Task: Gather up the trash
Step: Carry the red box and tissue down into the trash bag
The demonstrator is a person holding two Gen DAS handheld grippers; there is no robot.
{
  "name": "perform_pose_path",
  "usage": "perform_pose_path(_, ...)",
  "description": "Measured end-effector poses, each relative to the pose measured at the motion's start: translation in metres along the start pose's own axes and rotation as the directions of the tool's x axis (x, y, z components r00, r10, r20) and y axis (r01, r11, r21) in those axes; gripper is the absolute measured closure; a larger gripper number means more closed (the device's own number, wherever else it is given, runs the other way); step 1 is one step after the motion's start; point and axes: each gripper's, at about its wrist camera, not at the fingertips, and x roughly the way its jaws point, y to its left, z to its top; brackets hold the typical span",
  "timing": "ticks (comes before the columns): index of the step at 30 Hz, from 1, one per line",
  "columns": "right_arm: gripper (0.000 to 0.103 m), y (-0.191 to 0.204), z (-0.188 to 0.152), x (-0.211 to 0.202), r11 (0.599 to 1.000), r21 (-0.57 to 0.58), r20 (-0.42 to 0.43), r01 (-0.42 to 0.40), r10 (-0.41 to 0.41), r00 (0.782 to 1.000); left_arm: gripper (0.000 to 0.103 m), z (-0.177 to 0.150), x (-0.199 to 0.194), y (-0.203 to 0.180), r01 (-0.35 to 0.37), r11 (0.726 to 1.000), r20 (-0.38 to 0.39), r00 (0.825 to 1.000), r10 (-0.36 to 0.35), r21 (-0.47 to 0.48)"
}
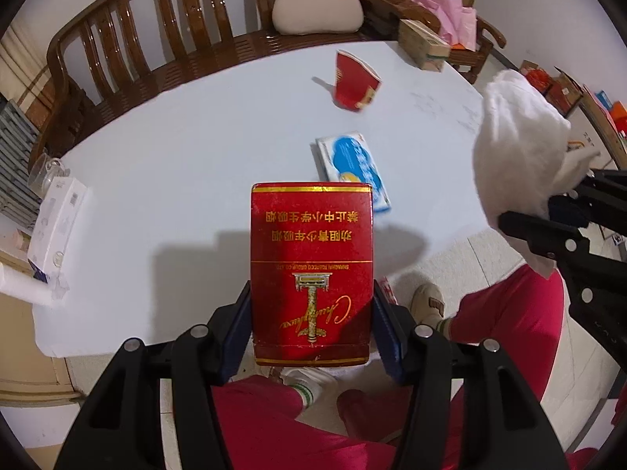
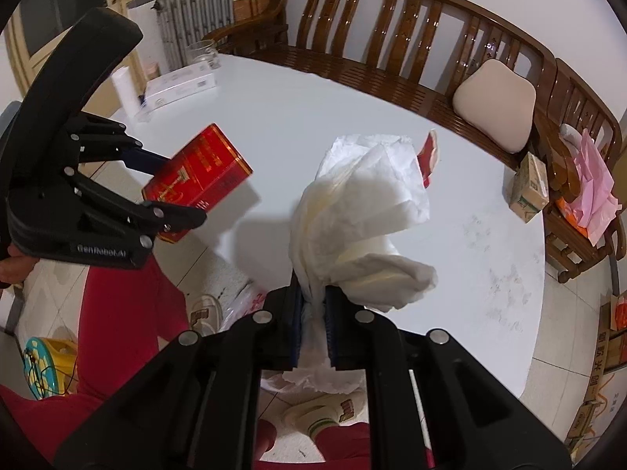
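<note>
My left gripper (image 1: 311,313) is shut on a red cigarette pack (image 1: 311,270) and holds it above the near edge of the white round table (image 1: 176,164). It also shows in the right wrist view (image 2: 196,184). My right gripper (image 2: 313,313) is shut on a crumpled white tissue wad (image 2: 360,211), held above the table edge; the wad shows at the right of the left wrist view (image 1: 517,149). A crushed red paper cup (image 1: 354,80) and a blue-and-white tissue packet (image 1: 354,164) lie on the table.
A wooden bench (image 2: 392,39) with a beige cushion (image 2: 495,103) curves behind the table. A small carton (image 2: 529,188) stands at the table's right edge. A white box (image 2: 180,84) and a glass jar (image 2: 203,53) sit at the far left. The person's red-trousered legs (image 1: 509,313) are below.
</note>
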Motion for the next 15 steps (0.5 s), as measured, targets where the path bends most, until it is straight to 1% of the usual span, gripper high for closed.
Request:
perform_pose_path(8, 0.092, 0.032, -0.028, 0.002, 1.000, -0.002, -0.028, -0.027, 0.027, 0.999, 0.049, -0.043, 0.018, -0.013, 0.039, 0.999, -0.038, 0.998, -0.039, -0.002)
perform_pose_path(13, 0.092, 0.046, -0.049, 0.012, 0.999, 0.002, -0.057, -0.049, 0.049, 0.997, 0.049, -0.064, 0.033, -0.022, 0.055, 0.998, -0.051, 0.997, -0.055, -0.010)
perform_pose_path(15, 0.092, 0.050, -0.056, 0.018, 0.998, 0.008, -0.071, -0.056, 0.057, 0.996, 0.049, -0.071, 0.040, -0.026, 0.050, 0.999, -0.056, 0.997, -0.051, -0.010)
